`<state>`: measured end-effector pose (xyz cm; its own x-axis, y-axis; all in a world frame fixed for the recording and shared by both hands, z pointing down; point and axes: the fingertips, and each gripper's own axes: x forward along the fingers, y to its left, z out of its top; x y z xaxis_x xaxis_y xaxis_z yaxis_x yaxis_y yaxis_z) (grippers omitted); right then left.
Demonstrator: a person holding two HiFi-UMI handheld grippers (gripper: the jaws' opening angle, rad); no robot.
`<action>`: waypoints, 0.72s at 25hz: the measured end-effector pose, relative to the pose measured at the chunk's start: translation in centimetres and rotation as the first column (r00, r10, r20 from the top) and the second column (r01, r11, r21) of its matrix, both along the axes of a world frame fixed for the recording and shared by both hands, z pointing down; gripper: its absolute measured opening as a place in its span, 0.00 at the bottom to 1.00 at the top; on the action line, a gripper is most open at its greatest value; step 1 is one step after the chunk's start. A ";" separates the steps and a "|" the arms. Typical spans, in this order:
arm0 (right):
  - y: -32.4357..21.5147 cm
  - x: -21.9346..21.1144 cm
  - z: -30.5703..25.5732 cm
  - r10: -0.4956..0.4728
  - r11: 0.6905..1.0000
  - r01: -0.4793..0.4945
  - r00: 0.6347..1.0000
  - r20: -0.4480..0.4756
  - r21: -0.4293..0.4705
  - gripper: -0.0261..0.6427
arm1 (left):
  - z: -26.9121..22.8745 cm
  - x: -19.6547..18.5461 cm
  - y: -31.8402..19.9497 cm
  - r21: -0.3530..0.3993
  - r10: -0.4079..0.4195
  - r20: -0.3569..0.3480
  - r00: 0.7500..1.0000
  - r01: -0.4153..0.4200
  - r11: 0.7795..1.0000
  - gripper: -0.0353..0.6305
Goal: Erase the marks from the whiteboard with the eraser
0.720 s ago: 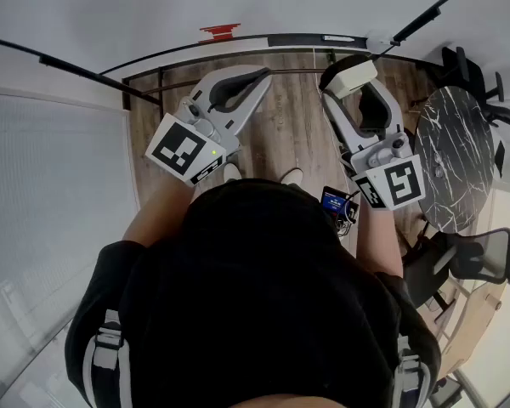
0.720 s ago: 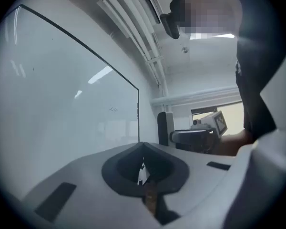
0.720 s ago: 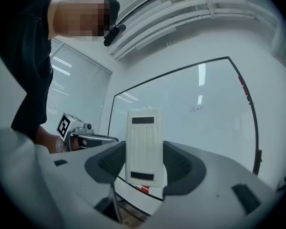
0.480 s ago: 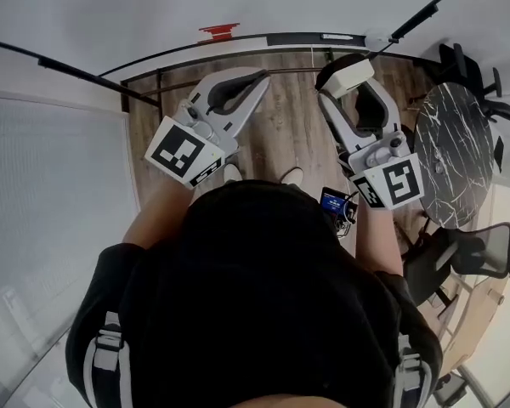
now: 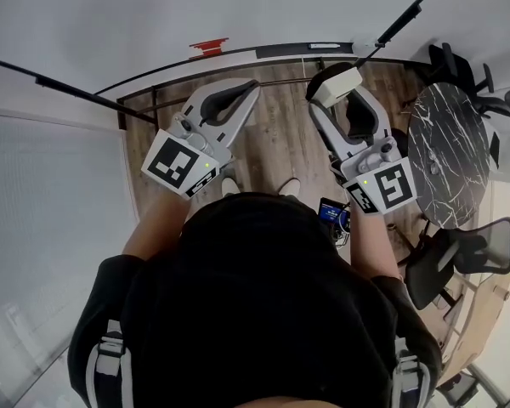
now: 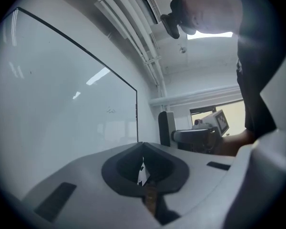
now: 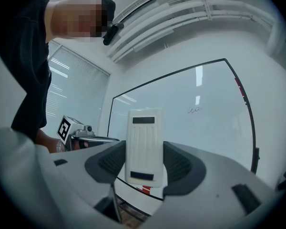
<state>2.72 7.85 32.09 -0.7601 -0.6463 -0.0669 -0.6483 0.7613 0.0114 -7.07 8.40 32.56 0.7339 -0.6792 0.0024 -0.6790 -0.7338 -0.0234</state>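
Note:
The whiteboard point(image 5: 195, 7) stands in front of me, with one small dark scribble point(image 7: 194, 109) on it, which the left gripper view also shows as a faint mark point(image 6: 111, 110). My right gripper point(image 5: 338, 83) is shut on a white eraser point(image 7: 144, 147), held upright between its jaws a short way off the board. In the head view the eraser point(image 5: 342, 78) points toward the board's lower edge. My left gripper point(image 5: 246, 87) is shut with nothing in it, its jaw tips meeting point(image 6: 141, 146), and it hovers to the left of the right one.
A red item point(image 5: 208, 46) rests on the ledge along the board's lower edge. A round black marble table point(image 5: 455, 155) and office chairs point(image 5: 459, 257) stand to the right. Window blinds point(image 5: 51, 194) fill the left. Wooden floor point(image 5: 280, 138) lies below the grippers.
Both grippers have shifted a little to the left and closer to the whiteboard. The eraser stays held in the right gripper and the left stays shut.

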 end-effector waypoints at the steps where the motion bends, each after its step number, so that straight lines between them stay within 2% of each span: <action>1: -0.1 0.3 -0.1 0.004 1.000 -0.004 1.000 0.005 0.000 0.40 | -0.1 0.3 -0.1 0.000 0.002 -0.005 1.000 -0.002 1.000 0.06; 10: -0.9 4.5 -1.1 0.043 0.999 -0.043 0.999 -0.022 0.028 0.40 | -0.5 4.1 -1.0 0.004 -0.017 -0.020 1.000 0.017 1.000 0.06; 18: -2.7 8.2 -0.2 -0.002 0.999 0.005 0.997 -0.071 0.049 0.40 | -0.5 8.2 -3.1 0.011 -0.064 -0.011 0.998 0.064 0.998 0.06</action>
